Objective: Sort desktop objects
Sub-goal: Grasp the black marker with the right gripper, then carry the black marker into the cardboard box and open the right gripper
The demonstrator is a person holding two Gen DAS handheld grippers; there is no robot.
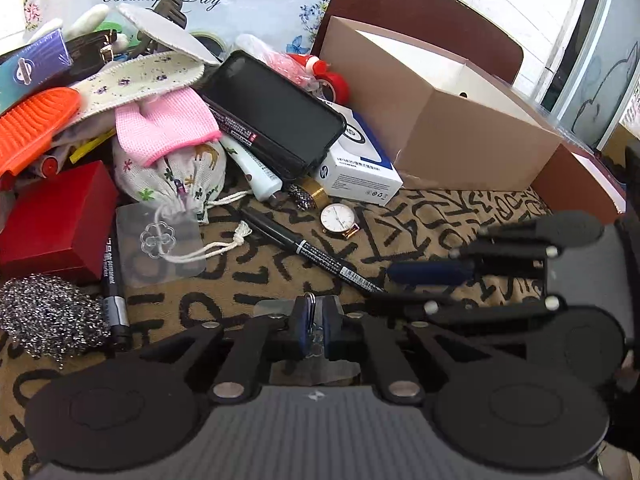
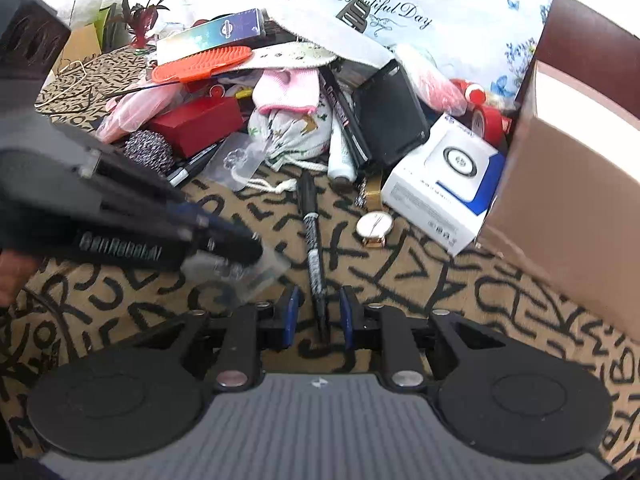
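My left gripper is shut on a small clear plastic packet just above the patterned tablecloth. The right wrist view shows that gripper at the left with the packet hanging from its tips. My right gripper straddles the near end of a black marker pen lying on the cloth. A small gap shows between each blue pad and the pen. In the left wrist view the right gripper reaches in from the right to the pen.
A watch lies right of the pen. Behind it stand a white and blue box and an open cardboard box. The back holds a pile: phone, drawstring bag, red box, steel scourer, orange brush.
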